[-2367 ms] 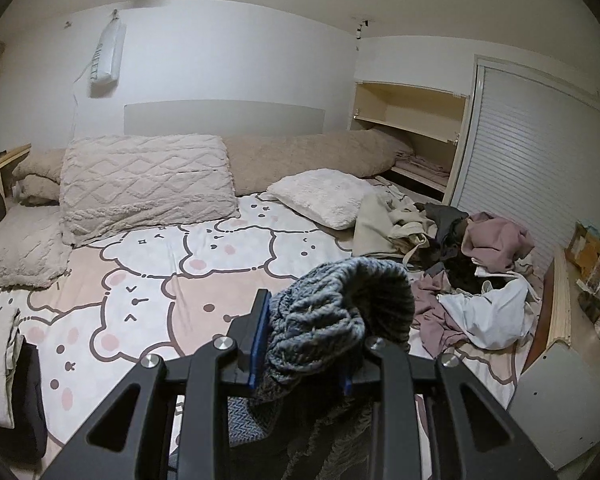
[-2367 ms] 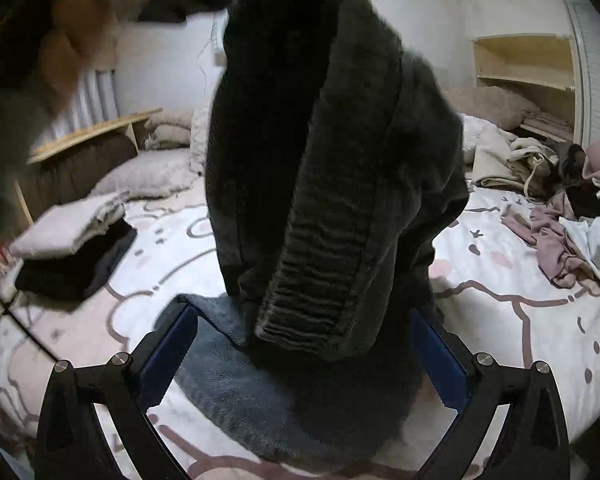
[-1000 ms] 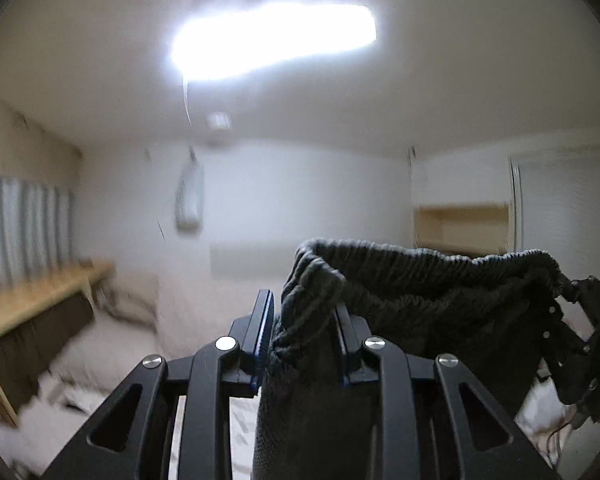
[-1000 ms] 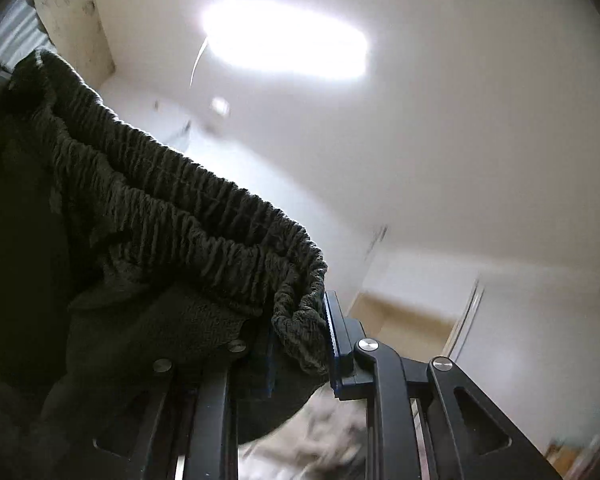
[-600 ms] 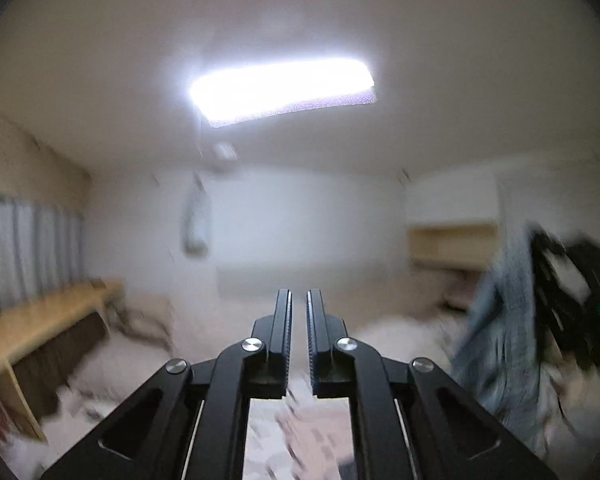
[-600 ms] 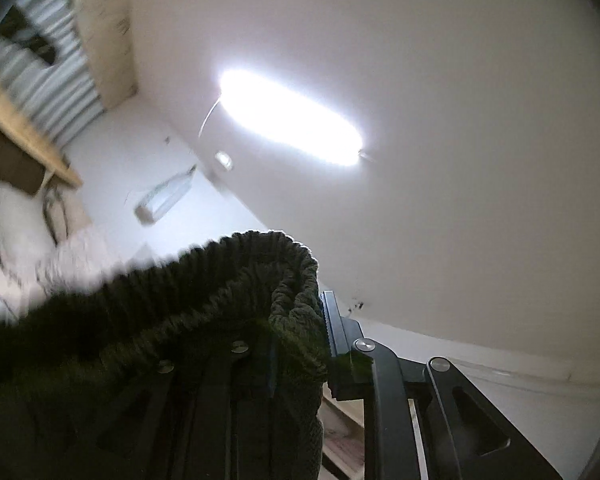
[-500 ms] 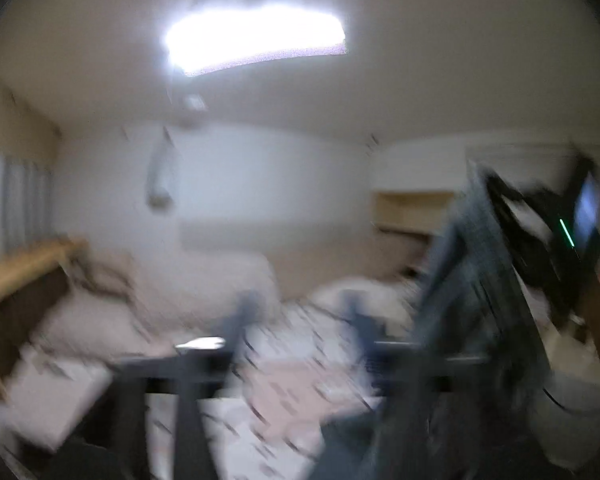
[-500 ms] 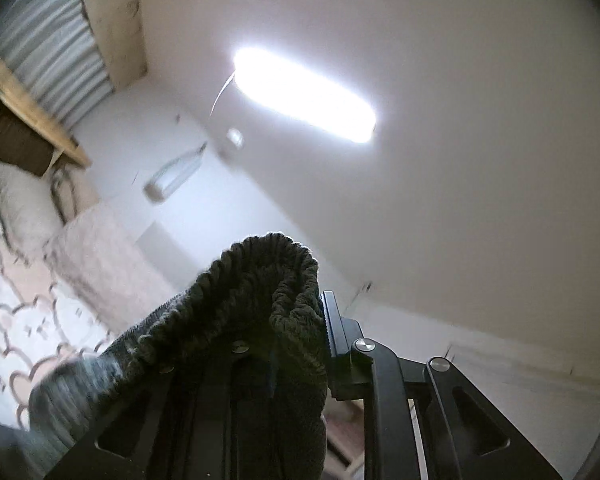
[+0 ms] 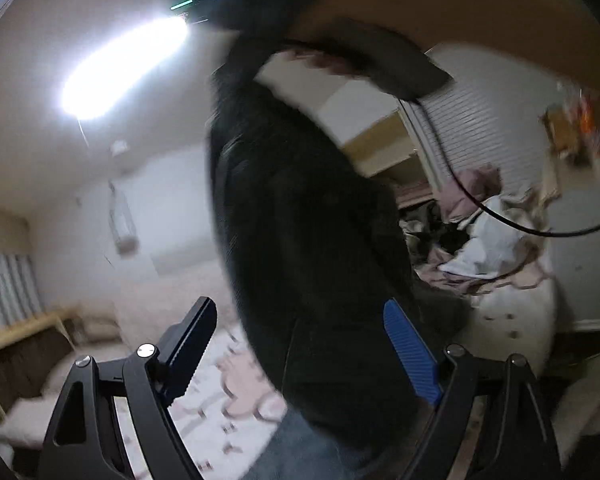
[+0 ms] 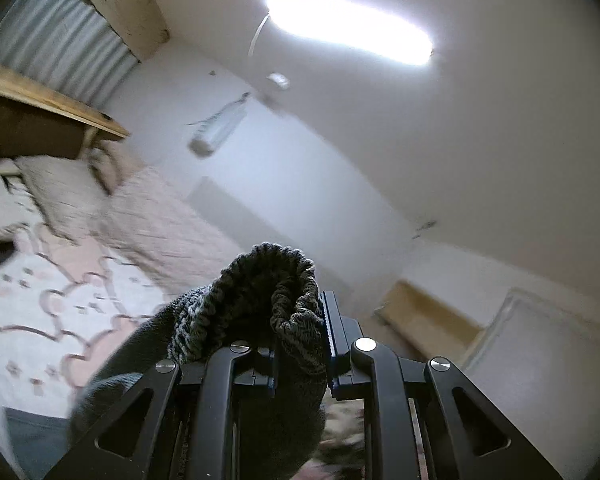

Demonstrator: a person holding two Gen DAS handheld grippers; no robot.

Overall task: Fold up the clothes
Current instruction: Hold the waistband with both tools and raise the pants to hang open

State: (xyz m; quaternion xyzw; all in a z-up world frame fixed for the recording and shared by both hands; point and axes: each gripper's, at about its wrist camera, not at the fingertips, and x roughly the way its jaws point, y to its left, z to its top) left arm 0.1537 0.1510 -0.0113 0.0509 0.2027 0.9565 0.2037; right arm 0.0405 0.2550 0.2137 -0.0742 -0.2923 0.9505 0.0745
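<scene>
A dark grey knit garment (image 9: 308, 248) hangs in the air from my right gripper, seen blurred in the left wrist view. My left gripper (image 9: 300, 344) is open, its blue-padded jaws wide apart on either side of the hanging cloth, not closed on it. In the right wrist view my right gripper (image 10: 300, 340) is shut on the ribbed hem of the garment (image 10: 272, 292), held high and tilted up toward the ceiling. The cloth drapes down to the left below the jaws.
The bed with a bear-print sheet (image 10: 32, 292) lies below, with beige pillows (image 10: 68, 196) at its head. A pile of unfolded clothes (image 9: 480, 240) lies at the bed's right side. A wooden shelf (image 10: 40, 96) runs along the left wall.
My left gripper let go of the garment's hem, opened wide, and swung toward the hanging cloth. My right gripper kept its hold and tilted down a little.
</scene>
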